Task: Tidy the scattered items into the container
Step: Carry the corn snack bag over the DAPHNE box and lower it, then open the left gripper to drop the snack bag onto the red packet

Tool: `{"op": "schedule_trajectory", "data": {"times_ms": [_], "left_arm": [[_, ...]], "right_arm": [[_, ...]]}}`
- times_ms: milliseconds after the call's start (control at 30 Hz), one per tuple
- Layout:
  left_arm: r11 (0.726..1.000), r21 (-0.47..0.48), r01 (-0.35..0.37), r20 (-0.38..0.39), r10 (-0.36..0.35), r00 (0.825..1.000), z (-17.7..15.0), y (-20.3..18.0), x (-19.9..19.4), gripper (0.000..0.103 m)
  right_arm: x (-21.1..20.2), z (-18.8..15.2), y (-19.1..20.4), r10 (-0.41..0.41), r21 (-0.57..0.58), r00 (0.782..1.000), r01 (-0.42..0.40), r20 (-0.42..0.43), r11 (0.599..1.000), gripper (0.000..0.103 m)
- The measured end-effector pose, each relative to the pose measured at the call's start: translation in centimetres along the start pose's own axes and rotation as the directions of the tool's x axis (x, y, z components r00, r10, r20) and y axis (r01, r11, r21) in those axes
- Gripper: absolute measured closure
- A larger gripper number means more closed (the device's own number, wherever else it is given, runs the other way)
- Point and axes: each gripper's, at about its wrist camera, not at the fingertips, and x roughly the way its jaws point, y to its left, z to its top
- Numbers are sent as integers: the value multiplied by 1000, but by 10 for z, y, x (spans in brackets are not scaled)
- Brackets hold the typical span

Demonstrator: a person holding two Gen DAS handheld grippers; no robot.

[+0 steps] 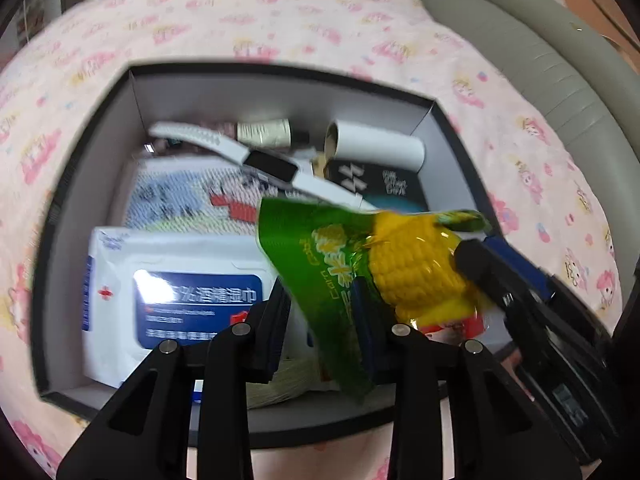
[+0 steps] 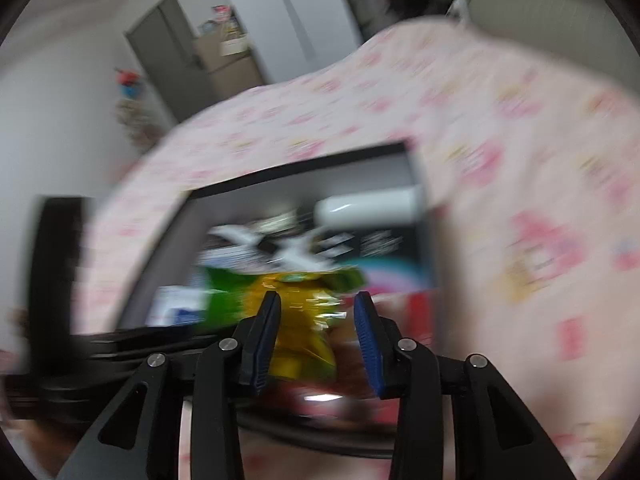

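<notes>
We saw the black box (image 1: 84,168) resting on a pink patterned cloth (image 1: 280,20). It held a wet-wipe pack (image 1: 160,280) at the near left, a white watch (image 1: 256,160) farther in, and a white roll (image 1: 376,146) at the far right. The corn packet (image 1: 360,272) hung tilted over its near right side. Our left gripper (image 1: 324,320) stood parted, the packet's green edge between its fingers. Our right gripper (image 2: 316,332) was parted too; blur left it unclear whether its pads touched the packet.

Glossy plastic corn packet (image 1: 340,272), matt card box (image 1: 100,128)
</notes>
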Motion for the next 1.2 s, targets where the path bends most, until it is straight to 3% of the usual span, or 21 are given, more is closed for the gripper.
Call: {"op": "schedule_trajectory", "data": {"times_ms": [67,233,433,533,733,833,967,1200], "left_arm": [[999,13,33,19,-33,999,-5,-2,-9,72],[988,122,89,12,-91,996,-14,-17,-20,72],[980,187,63,-69,-50,996,-10,-35,5,72],[981,190,51,-100,-32,994,-7,-37,17,77],[983,181,1,-77,13,997,13,-36,34,76],[990,138,12,-63,-3,998,22,-32,35,76],[992,103,71,-15,-70,997,13,-29,17,75],[988,137,65,37,-71,997,-15,-23,-21,75]], "right_arm": [[-4,0,1,-20,-15,999,21,25,1000,69],[-12,-3,-7,51,33,999,-51,8,998,69],[-15,-5,-11,64,42,998,-64,-1,997,69],[-21,-4,-13,65,48,997,-68,51,997,69],[-11,-4,-21,67,82,997,-69,29,994,69],[-8,-3,-26,55,100,998,-56,17,993,69],[-8,-4,-26,45,103,999,-46,16,994,69],[-12,-7,-19,74,116,997,-74,-3,991,69]]}}
